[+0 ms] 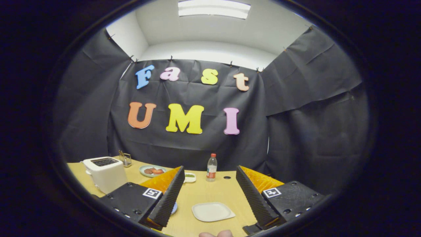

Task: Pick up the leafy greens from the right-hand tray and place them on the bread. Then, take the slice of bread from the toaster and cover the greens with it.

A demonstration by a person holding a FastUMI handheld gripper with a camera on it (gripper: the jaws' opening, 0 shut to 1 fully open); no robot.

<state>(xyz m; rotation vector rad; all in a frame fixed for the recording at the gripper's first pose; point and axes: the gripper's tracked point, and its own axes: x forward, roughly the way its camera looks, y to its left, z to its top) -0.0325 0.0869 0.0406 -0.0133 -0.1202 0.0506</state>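
Fingertips (215, 234) nearest, tool (210, 197) spread, empty. White plate (213, 211) between fingers on desk (204, 191); bottle (211, 168) 12 o'clock, toaster (104, 172) 10 o'clock, slot running near-to-far.

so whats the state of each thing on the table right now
gripper: open, holding nothing
toaster: upright on the table, slot contents unclear
bottle: upright, cap on
white plate: bare, between the fingers
green plate: holds food
small tray: holds greens

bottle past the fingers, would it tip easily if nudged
Probably. The bottle stands upright, tall and narrow on the table, so a high nudge would likely topple it. It looks like clear plastic, so probably light. The open fingers hold nothing.
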